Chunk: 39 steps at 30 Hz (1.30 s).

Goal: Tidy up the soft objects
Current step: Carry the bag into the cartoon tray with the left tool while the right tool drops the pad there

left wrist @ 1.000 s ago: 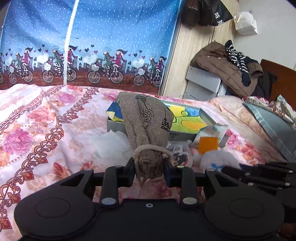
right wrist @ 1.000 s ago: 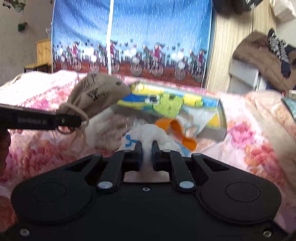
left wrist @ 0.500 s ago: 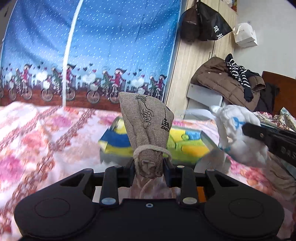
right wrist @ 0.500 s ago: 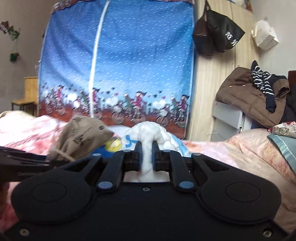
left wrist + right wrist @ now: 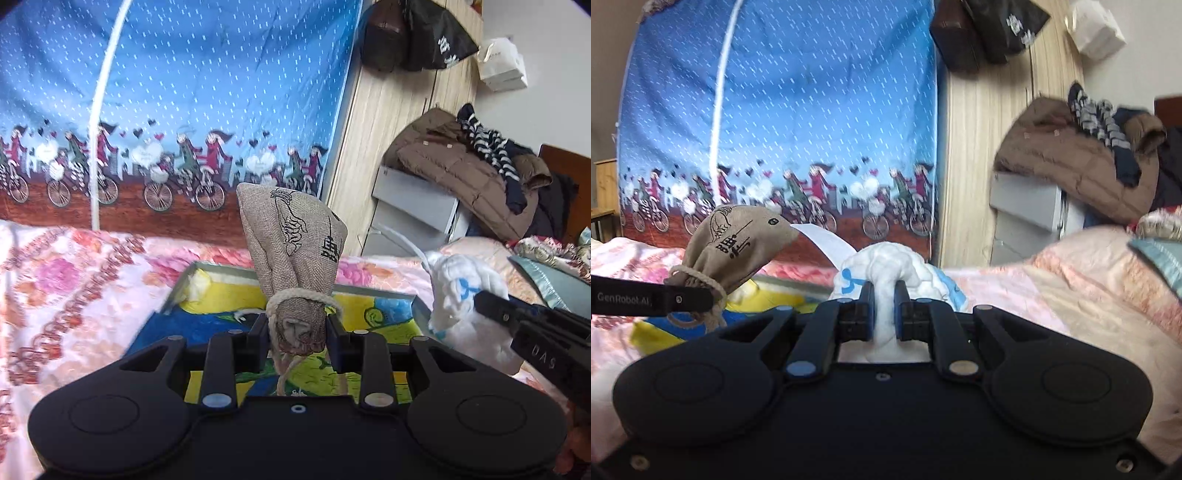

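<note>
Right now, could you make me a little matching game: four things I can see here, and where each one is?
Things:
1. sack
2. white bundle
3. brown coat
4. black bag

Places:
A. hanging on the wardrobe
B. in the right claw
C. on the grey box
D. in the left claw

Pairs: 1-D, 2-B, 3-C, 4-A

Below the left tool (image 5: 297, 334) the open box (image 5: 373, 293) lies on the bed (image 5: 74, 280), its yellow-and-blue lining uncovered. The right tool (image 5: 476, 295), with its white bundle (image 5: 461, 295), crowds the box's right edge. The blue tent (image 5: 184, 92) walls off the far side.
</note>
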Each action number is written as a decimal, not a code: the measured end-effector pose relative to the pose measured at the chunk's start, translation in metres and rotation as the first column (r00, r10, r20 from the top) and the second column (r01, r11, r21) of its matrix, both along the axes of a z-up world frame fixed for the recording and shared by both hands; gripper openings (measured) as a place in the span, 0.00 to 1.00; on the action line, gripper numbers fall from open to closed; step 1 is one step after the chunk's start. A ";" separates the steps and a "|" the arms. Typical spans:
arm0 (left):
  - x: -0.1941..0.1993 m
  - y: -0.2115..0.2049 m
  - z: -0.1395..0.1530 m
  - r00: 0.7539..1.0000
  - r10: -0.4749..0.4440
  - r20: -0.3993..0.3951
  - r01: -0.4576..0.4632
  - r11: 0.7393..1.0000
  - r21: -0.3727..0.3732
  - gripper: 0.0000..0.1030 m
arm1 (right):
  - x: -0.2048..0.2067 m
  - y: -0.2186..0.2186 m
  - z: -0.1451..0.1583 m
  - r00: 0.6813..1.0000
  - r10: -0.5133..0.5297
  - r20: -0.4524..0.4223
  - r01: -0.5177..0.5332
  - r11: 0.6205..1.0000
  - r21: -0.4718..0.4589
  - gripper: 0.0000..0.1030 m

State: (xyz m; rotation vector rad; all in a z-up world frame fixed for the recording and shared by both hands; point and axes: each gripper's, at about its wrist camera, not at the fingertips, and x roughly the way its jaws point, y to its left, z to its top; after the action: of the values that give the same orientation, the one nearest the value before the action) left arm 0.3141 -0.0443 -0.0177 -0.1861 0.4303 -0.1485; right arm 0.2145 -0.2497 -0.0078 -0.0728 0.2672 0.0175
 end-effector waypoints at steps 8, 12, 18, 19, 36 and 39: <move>0.031 -0.017 -0.032 0.995 -0.023 -0.099 0.023 1.000 0.005 0.32 | 0.041 -0.007 -0.048 0.990 -0.001 -0.144 0.003 1.000 0.009 0.05; 0.040 -0.019 -0.042 0.987 -0.025 -0.161 0.026 1.000 0.003 0.32 | 0.059 -0.006 -0.056 0.983 0.005 -0.181 -0.003 1.000 0.014 0.05; 0.044 -0.024 -0.046 0.979 0.017 -0.203 -0.006 0.999 0.054 0.35 | 0.058 0.002 -0.049 0.979 0.025 -0.204 -0.023 1.000 0.012 0.09; 0.044 -0.025 -0.046 0.978 0.022 -0.208 -0.009 0.998 0.067 0.36 | 0.051 0.009 -0.043 0.977 0.030 -0.210 -0.029 1.000 0.009 0.10; 0.001 0.007 0.003 0.988 0.129 -0.089 -0.123 0.990 0.071 0.81 | -0.001 0.018 0.013 0.989 0.072 -0.126 -0.067 0.997 0.040 0.78; -0.021 0.013 0.019 0.985 0.170 -0.025 -0.167 0.981 0.093 0.91 | -0.018 0.020 0.026 0.994 0.074 -0.081 -0.068 0.995 0.077 1.00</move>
State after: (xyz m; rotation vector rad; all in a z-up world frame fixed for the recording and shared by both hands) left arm 0.2930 -0.0312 0.0016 -0.1350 0.4514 0.0410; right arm 0.1961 -0.2302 0.0185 -0.0074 0.3472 0.1016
